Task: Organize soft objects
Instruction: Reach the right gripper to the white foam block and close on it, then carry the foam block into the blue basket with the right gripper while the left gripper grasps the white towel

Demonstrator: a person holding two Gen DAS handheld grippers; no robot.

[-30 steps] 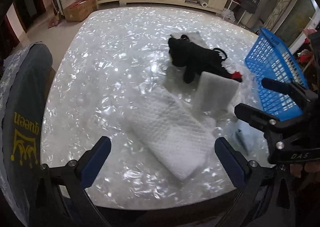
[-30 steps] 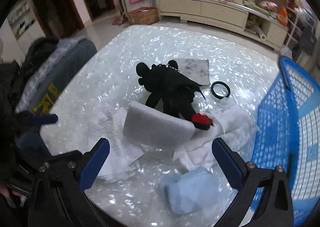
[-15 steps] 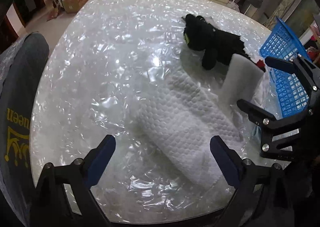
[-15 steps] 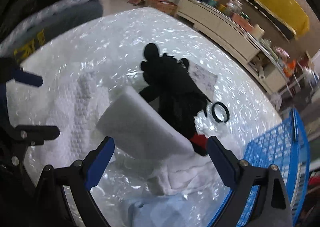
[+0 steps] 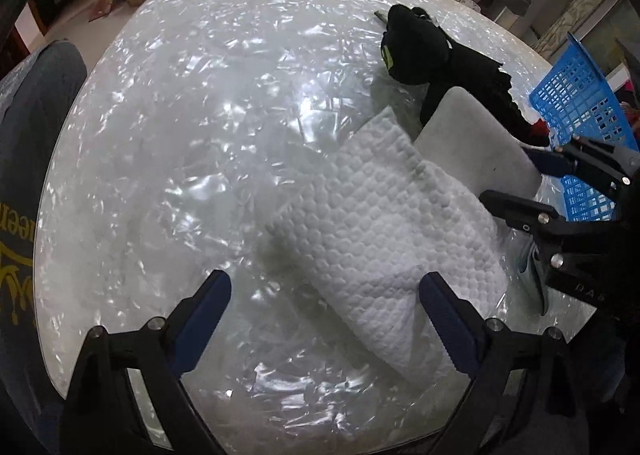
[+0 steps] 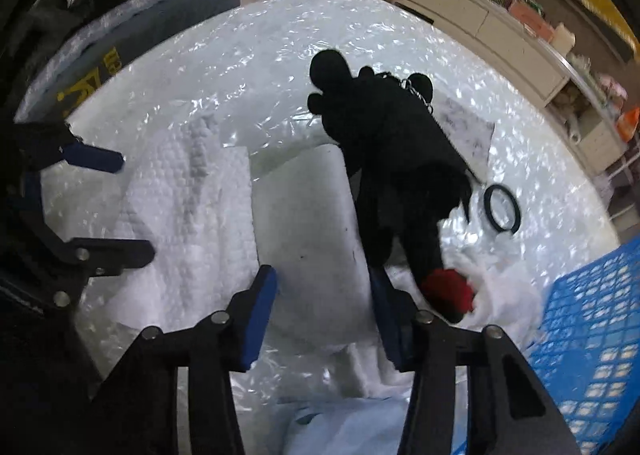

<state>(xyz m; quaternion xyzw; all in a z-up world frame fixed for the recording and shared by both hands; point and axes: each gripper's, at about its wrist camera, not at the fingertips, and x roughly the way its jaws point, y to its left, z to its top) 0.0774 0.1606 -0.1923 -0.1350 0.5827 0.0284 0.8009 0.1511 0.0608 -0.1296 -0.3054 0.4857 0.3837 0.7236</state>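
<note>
Both claws have dropped closer to the table since the earlier frames, and the right claw [image 6: 322, 313] has rolled and has just been closing on the foam pad [image 6: 306, 231], its blue pads now pressing the pad's two long edges. That pad is a pale grey, smooth rectangular slab with rounded corners, lying at the middle of the heap; at the claw's 9 o'clock lies the quilted white cloth [image 6: 188, 215], and at its 1 o'clock the black plush toy [image 6: 384, 143] sprawls against the pad's far edge, red foot [image 6: 448, 291] toward the blue basket [image 6: 592, 335] at 3 o'clock. A black ring [image 6: 502, 208] lies at 2 o'clock, beyond the toy. The left claw [image 5: 326, 319] hangs released, jaws wide, over the near end of the cloth [image 5: 384, 239], gripping nothing. A glossy, crinkled table [image 5: 192, 127] spreads out to 11 o'clock, with a grey chair back [image 5: 28, 143] at 9 o'clock.
</note>
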